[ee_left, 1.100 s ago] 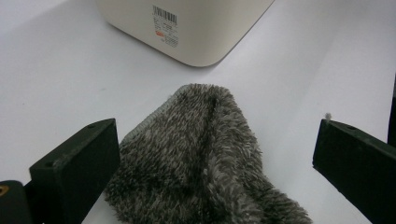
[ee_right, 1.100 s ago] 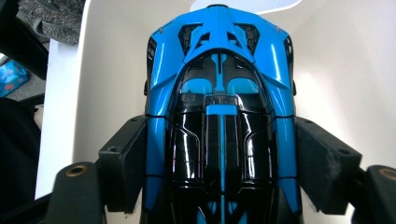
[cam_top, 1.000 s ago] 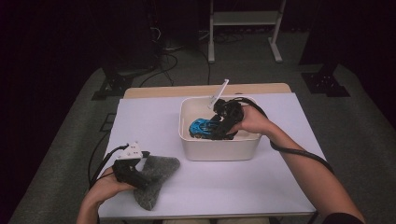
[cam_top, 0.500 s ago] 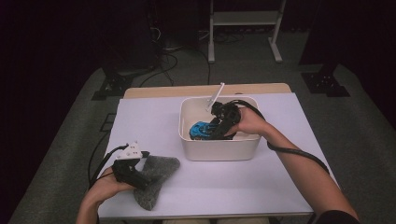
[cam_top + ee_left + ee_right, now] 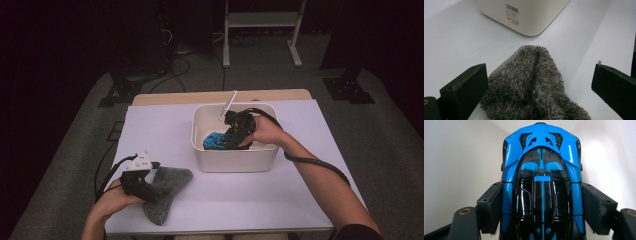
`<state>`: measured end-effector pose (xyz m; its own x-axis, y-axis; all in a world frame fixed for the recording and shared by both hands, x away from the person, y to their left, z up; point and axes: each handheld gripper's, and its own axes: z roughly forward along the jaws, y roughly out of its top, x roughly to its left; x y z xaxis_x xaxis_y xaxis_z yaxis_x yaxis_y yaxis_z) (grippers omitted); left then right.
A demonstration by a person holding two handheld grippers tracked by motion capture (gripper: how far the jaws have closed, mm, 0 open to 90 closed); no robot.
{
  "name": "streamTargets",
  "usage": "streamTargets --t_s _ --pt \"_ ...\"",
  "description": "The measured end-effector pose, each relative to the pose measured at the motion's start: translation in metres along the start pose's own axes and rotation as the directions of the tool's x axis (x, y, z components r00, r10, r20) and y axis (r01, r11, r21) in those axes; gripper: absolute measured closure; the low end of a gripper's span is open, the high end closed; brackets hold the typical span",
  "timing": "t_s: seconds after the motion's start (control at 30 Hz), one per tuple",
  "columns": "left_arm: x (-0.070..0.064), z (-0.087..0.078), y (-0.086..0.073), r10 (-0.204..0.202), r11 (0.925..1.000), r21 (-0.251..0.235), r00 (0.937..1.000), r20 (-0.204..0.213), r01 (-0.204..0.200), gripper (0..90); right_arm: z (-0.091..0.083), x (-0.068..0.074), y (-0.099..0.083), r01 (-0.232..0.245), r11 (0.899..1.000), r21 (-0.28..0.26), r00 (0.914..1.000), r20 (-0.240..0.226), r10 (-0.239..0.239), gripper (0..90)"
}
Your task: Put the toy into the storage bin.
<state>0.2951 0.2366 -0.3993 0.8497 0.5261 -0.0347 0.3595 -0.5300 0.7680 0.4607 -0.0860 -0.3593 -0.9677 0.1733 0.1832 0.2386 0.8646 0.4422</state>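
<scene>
The right gripper reaches down into the white bin on the table, and its jaws are clamped on the blue toy car. In the right gripper view the car sits squarely between the two jaws, each pad pressed against one flank, its far end pointing away toward the bin's pale inner wall. In the high view the car lies low inside the bin, at its left part. The left gripper rests near the table's front left, jaws spread wide with the grey fluffy cloth lying flat between them, touching neither clearly.
</scene>
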Motion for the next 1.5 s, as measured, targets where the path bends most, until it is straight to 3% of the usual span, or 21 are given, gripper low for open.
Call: streamTargets --t_s 1.0,1.5 --pt "0.0 -0.001 0.0 0.002 1.0 0.003 1.0 -0.003 -0.002 0.3 0.01 -0.002 0.0 -0.02 0.996 0.085 0.9998 0.002 0.02 25.2" --pt "0.0 -0.002 0.0 0.004 1.0 0.002 1.0 -0.006 -0.004 0.3 0.009 -0.003 0.001 -0.021 0.997 0.077 0.9997 -0.011 0.022 25.1"
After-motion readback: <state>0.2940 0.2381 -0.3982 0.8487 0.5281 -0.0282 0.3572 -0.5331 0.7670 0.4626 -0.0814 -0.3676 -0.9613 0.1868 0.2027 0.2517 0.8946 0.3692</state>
